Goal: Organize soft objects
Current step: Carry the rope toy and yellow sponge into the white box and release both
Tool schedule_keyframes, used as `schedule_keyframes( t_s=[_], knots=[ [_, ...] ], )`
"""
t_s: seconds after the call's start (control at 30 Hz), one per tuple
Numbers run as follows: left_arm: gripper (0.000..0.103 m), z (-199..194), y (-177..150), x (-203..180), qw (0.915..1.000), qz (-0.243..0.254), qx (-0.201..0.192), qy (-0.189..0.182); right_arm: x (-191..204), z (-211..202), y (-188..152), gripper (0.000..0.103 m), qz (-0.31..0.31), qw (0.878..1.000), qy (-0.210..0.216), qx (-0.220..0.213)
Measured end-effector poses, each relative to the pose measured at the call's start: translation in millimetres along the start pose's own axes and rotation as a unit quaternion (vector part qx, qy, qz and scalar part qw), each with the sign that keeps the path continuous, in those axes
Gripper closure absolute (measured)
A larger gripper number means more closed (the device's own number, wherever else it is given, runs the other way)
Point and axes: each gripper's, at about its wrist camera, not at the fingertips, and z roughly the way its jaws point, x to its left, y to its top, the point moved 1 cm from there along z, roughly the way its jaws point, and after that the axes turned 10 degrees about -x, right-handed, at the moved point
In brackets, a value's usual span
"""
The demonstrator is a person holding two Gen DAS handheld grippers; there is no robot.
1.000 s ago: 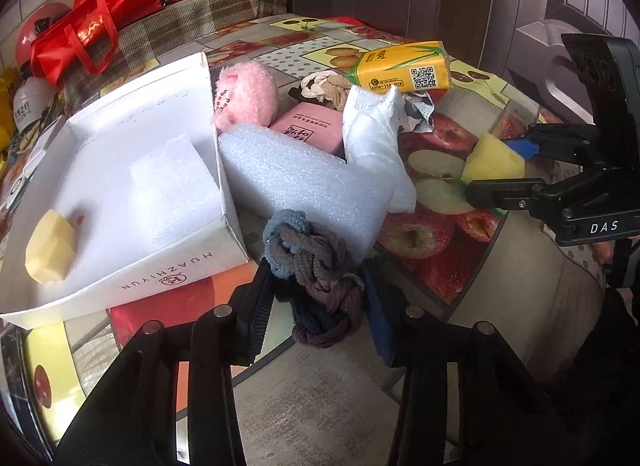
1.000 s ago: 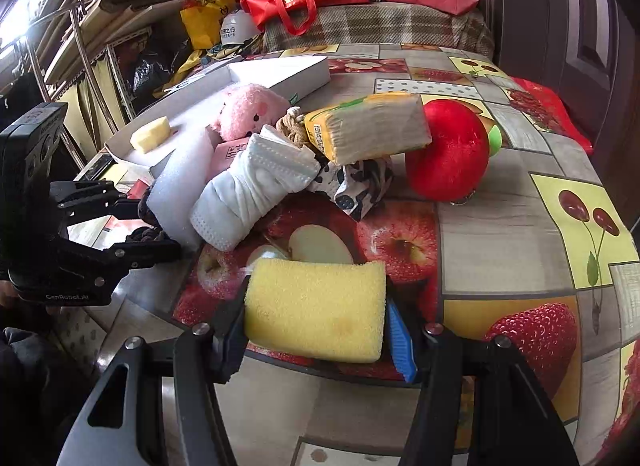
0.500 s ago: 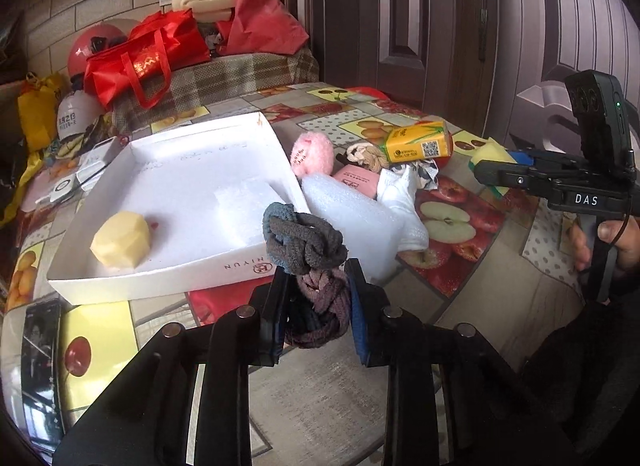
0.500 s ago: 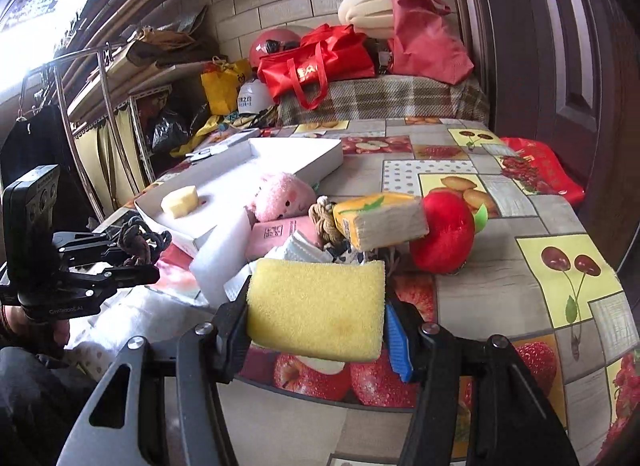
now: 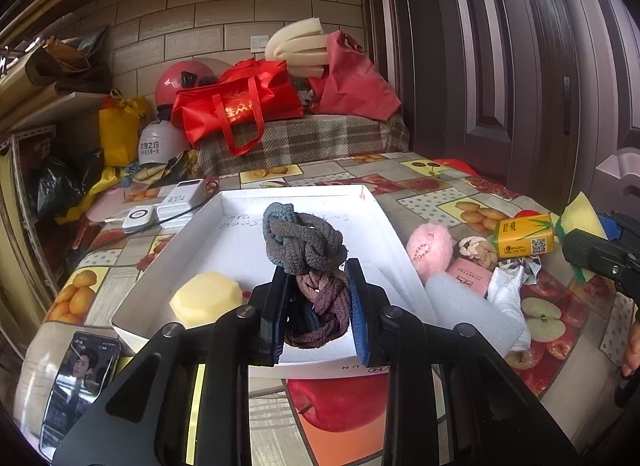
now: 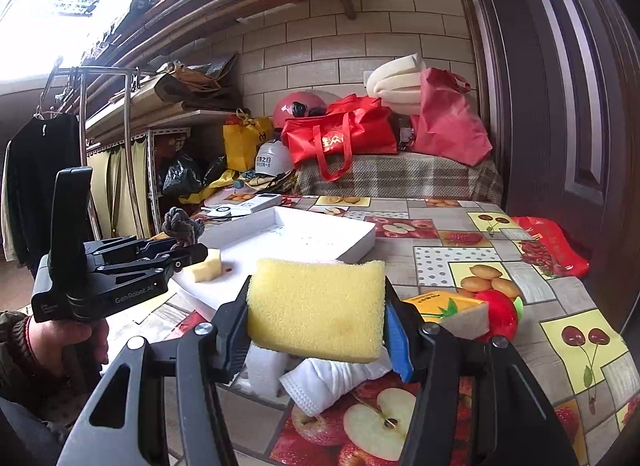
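My left gripper (image 5: 318,308) is shut on a knot of braided hair ties (image 5: 306,250), grey-blue on top and brown below, held in the air above the near edge of the white box (image 5: 372,217). A pale yellow foam lump (image 5: 206,300) lies inside that box. My right gripper (image 6: 316,330) is shut on a yellow sponge (image 6: 316,306), lifted over the table. In the right wrist view the left gripper (image 6: 188,256) with the hair ties (image 6: 180,225) hangs at the left, over the white box (image 6: 360,244). The right gripper (image 5: 596,254) with the sponge (image 5: 582,213) shows at the right edge of the left wrist view.
On the fruit-print table lie a pink plush ball (image 5: 430,246), a pink packet (image 5: 470,276), a white foam block (image 5: 476,316), a white mask (image 6: 332,380), a yellow tissue pack (image 5: 524,236) and a red apple toy (image 6: 498,314). A phone (image 5: 80,378) rests near left. Red bags (image 5: 236,105) crowd the far end.
Both grippers rose and tilted up with their loads. The left one carried the hair ties leftward from beside the foam block to over the white box. The sponge left the table.
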Motion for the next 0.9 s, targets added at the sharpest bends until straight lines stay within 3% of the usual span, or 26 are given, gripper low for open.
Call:
schedule_keyframes(
  t_s=[0.5,0.9],
  knots=[
    [0.077,20.2,2.6,30.7,0.9991,-0.021,-0.007,0.036,57.5,43.2,-7.4,0.047,-0.016,0.997,0.066,0.042],
    [0.077,36.2,2.8,52.3,0.9977,-0.046,0.006,0.050,91.3,76.8,-10.0,0.047,-0.041,0.995,0.070,0.052]
  ],
)
